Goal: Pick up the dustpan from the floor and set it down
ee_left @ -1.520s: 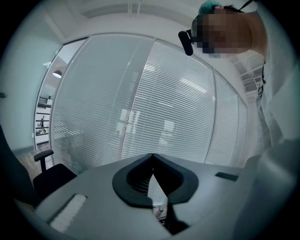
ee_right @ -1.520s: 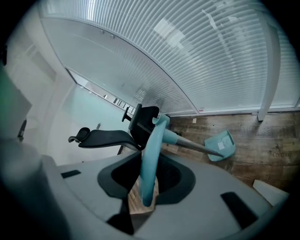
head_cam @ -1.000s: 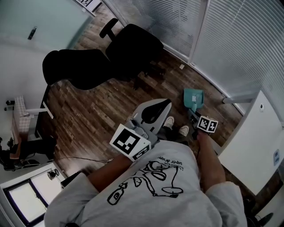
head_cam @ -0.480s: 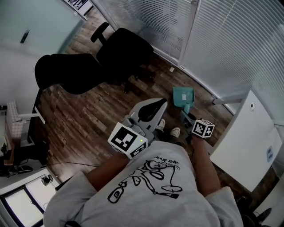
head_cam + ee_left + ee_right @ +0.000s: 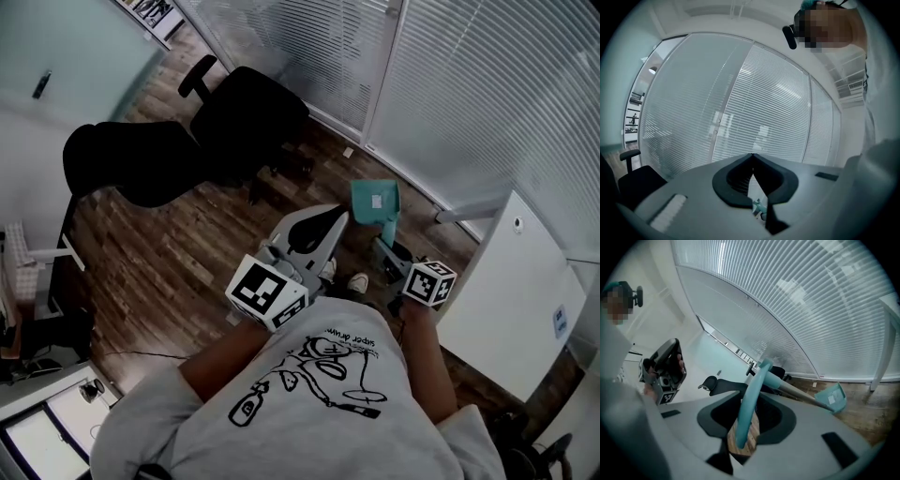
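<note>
The right gripper (image 5: pixel 386 251) is clamped on the dustpan (image 5: pixel 373 202). In the right gripper view its jaws pinch the curved teal loop of the handle (image 5: pixel 751 394), which runs up between them and out past the tips. From the loop a straight shaft leads away toward three o'clock to the teal pan (image 5: pixel 832 398), which is tipped on edge. The pan seems to hang clear of the wooden floor (image 5: pixel 187 253), though the wide-angle view makes that hard to say for certain.

In the head view the pan lies at about twelve o'clock from the right gripper, near the foot of the slatted blinds (image 5: pixel 469 84). The handle slants down to the gripper, whose marker cube (image 5: pixel 429 281) sits at the person's right wrist.

The left gripper (image 5: pixel 336 221) is held at about nine o'clock from the right one, well apart from the dustpan. In the left gripper view its jaws are pressed together at the tips with nothing between them. It points roughly level at the blinds.

Two black office chairs (image 5: pixel 248 112) stand at about ten o'clock from the grippers. A white table (image 5: pixel 511 291) fills the three o'clock side. The person's shoes (image 5: pixel 358 281) show just beside the grippers, below the pan.
</note>
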`<action>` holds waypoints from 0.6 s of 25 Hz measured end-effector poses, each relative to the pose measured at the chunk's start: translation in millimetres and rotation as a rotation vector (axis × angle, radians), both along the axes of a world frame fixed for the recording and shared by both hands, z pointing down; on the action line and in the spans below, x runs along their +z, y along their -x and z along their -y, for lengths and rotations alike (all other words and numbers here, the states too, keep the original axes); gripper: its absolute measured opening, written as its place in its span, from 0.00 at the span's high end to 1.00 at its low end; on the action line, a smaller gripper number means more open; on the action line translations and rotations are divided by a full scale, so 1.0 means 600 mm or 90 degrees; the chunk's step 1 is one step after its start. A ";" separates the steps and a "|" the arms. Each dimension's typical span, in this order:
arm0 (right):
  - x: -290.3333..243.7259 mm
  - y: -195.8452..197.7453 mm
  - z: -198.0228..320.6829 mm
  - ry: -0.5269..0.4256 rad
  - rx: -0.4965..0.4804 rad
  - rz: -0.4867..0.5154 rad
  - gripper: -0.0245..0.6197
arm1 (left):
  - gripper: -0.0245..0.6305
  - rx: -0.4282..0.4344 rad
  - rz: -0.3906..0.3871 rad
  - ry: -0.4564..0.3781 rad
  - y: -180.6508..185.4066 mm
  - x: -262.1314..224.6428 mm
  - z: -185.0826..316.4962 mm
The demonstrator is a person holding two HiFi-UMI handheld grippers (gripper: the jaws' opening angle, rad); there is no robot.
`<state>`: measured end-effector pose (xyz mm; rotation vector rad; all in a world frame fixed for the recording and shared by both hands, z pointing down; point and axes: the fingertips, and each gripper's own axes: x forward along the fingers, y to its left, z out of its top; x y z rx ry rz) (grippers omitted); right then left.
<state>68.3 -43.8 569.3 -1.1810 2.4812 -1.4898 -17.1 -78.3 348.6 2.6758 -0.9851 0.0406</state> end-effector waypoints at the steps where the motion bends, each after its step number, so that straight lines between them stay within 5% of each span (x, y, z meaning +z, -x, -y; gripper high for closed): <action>1: -0.013 -0.002 -0.001 -0.004 0.001 0.002 0.83 | 0.96 0.001 -0.001 -0.001 -0.002 -0.001 0.001; 15: -0.191 -0.024 -0.039 -0.056 0.002 0.018 0.82 | 0.96 0.006 -0.009 -0.008 -0.028 -0.005 0.010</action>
